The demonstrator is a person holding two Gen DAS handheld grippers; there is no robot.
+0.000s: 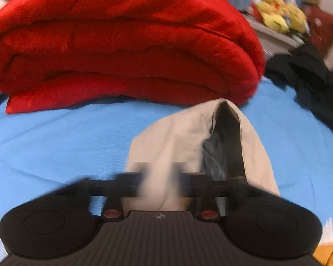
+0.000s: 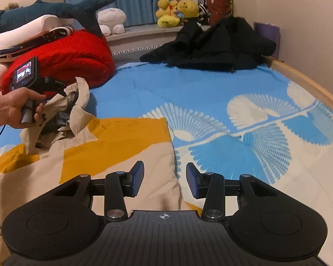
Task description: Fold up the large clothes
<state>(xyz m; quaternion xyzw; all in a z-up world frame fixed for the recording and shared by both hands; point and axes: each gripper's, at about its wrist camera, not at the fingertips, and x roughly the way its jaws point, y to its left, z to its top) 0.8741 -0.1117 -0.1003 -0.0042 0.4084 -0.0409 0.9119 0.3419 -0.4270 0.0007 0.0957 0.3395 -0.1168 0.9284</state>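
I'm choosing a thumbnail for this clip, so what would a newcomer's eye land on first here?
Most likely the folded red blanket, bulky and bright at the far end of the blue bedsheet. Next, the beige hood of the beige-and-yellow jacket, lifted off the sheet at the left gripper, whose fingers are blurred. In the right wrist view, yellow plush toys line the window ledge behind a black heap of clothes.

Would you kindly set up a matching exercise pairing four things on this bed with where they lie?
Things:
1. red blanket
2. black coat
3. beige hood
4. yellow plush toys

Places:
A. on the ledge below the curtains
B. heaped at the bed's far right corner
C. at the left hand-held gripper
D. folded under the shark plush

Pairs: 1-D, 2-B, 3-C, 4-A
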